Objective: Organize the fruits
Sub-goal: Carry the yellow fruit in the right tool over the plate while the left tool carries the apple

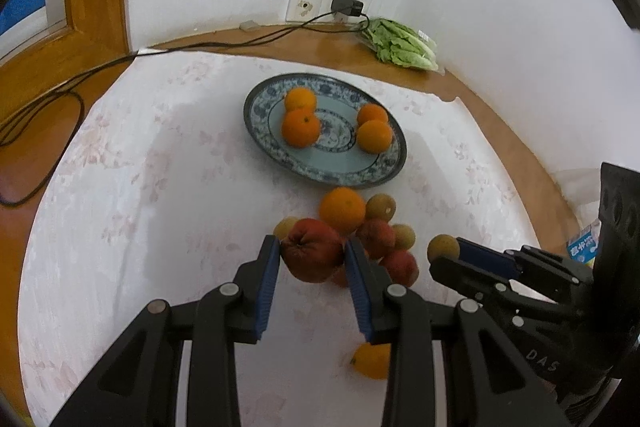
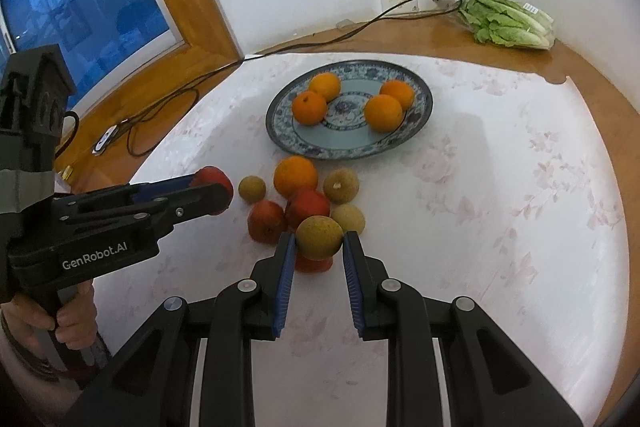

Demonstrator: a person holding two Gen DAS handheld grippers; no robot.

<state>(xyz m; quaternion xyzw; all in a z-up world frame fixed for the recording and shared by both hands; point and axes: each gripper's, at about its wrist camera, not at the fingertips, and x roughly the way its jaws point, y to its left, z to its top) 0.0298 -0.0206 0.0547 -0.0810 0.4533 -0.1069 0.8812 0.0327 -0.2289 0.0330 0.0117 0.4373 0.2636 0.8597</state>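
1. The left gripper (image 1: 312, 251) pinches a wrinkled red apple (image 1: 313, 251) above the near fruit pile.
2. The right gripper (image 2: 319, 241) pinches a round yellow-brown fruit (image 2: 319, 237).
3. Four oranges sit on the far blue patterned plate (image 1: 384, 171).

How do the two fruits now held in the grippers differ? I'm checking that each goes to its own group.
The fruit in the left gripper is a red apple, dimpled at its stem end; the one in the right gripper is a brownish-yellow round fruit, speckled. The red apple looks larger than the brownish-yellow round fruit. Both are clamped between blue pads, near the loose pile, off the plate.
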